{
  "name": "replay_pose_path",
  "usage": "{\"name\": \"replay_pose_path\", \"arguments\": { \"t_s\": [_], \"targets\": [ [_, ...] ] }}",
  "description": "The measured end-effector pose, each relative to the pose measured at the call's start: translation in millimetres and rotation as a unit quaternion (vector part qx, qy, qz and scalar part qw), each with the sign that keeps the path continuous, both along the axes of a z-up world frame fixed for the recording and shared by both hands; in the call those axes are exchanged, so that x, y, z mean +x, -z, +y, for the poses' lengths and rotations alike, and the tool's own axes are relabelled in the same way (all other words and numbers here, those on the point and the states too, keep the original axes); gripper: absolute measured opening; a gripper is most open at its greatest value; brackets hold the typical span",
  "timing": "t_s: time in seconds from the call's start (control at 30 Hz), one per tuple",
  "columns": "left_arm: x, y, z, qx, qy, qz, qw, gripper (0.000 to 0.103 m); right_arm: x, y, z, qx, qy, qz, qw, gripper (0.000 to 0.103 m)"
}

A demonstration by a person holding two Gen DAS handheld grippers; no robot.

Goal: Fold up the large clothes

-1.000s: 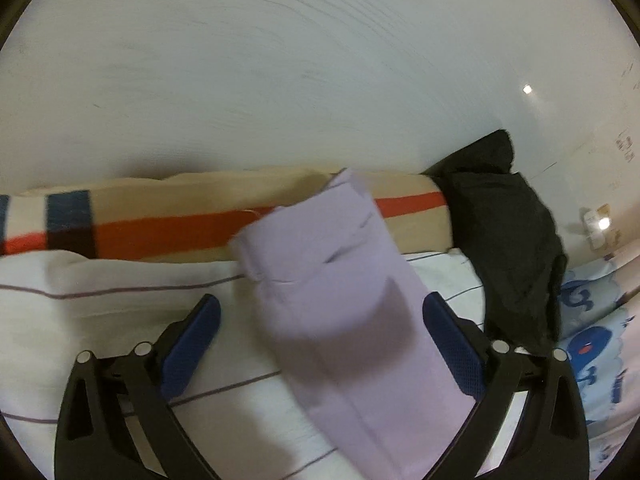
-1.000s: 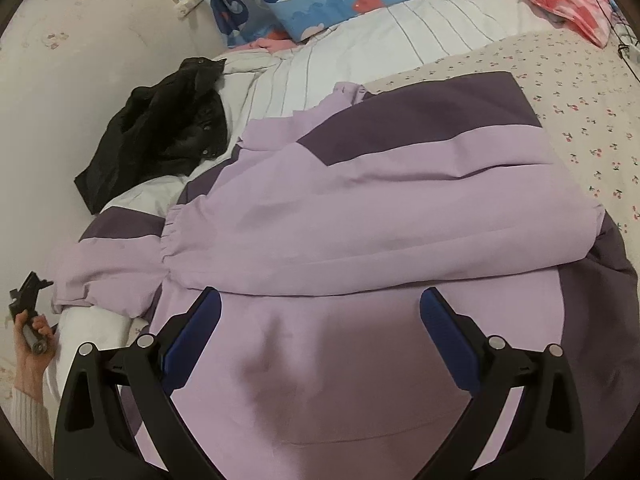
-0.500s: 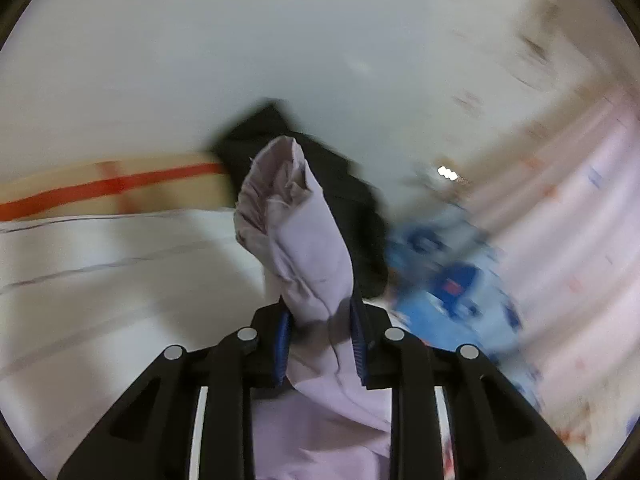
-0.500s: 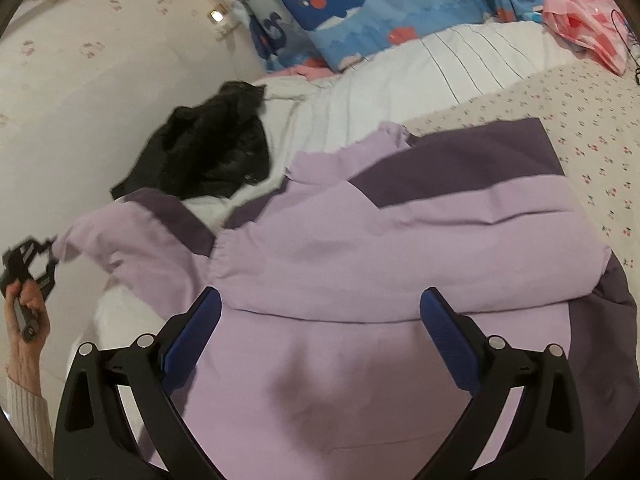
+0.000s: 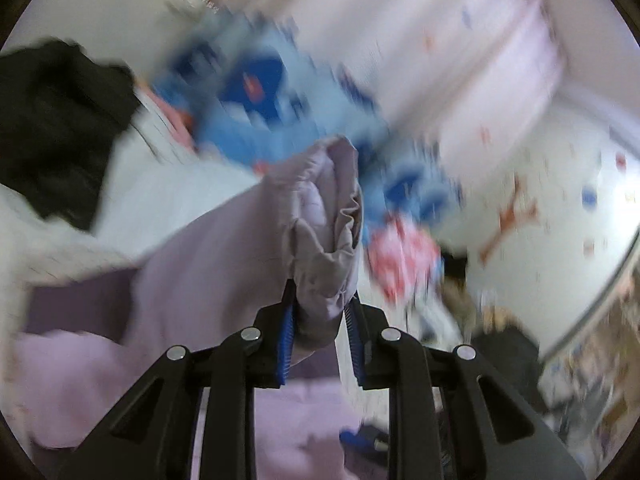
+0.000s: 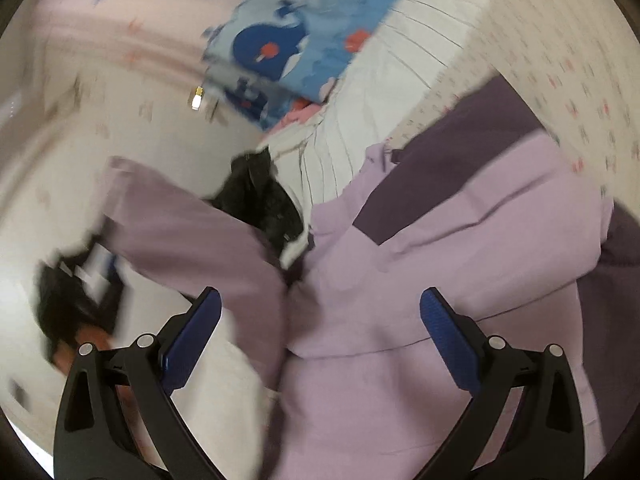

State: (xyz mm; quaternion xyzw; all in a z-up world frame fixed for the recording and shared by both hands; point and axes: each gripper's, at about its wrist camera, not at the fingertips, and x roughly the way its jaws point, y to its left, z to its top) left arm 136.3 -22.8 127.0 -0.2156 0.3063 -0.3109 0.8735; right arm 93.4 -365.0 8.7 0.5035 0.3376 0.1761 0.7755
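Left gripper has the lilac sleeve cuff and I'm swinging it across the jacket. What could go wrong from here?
1. The left gripper pinches only the bunched cuff of the sleeve; a fast swing may pull it free.
2. The right gripper is open above the jacket, pinning nothing, so the body may drag.

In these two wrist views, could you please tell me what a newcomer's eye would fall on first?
First, the bunched cuff of the lilac jacket sleeve, at the centre of the left wrist view, pinched in the left gripper. Next, the large lilac and dark purple jacket spread over the bed below the open right gripper, which grips nothing. Behind it, a bright blue whale-print pillow lies near the wall.
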Motion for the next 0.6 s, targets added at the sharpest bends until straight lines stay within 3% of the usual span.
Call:
{"name": "replay_pose_path", "arguments": {
  "t_s": [0.07, 0.17, 0.27, 0.33, 0.4, 0.47, 0.6],
  "targets": [
    [11, 38, -44, 0.042, 0.036, 0.025, 0.9982, 0.028, 3, 13, -18, 0.033, 0.018, 0.018, 0.999, 0.096],
    [25, 108, -101, 0.128, 0.082, 0.08, 0.9852, 0.031, 6, 33, -36, 0.075, 0.038, 0.045, 0.995, 0.096],
    [25, 142, -116, 0.149, 0.106, 0.112, 0.9767, 0.032, 10, 53, -43, 0.102, 0.045, 0.074, 0.991, 0.096],
    [15, 141, -113, 0.144, 0.116, 0.104, 0.9772, 0.042, 13, 60, -42, 0.104, 0.045, 0.081, 0.99, 0.096],
    [4, 131, -105, 0.13, 0.132, 0.096, 0.978, 0.08, 19, 60, -37, 0.089, 0.041, 0.08, 0.992, 0.096],
    [-10, 119, -92, 0.155, 0.116, 0.074, 0.9784, 0.096, 24, 58, -33, 0.081, 0.034, 0.068, 0.994, 0.096],
    [-23, 92, -53, 0.179, 0.102, 0.039, 0.9778, 0.096, 43, 50, -19, 0.035, 0.01, 0.052, 0.998, 0.096]
  ]
}}
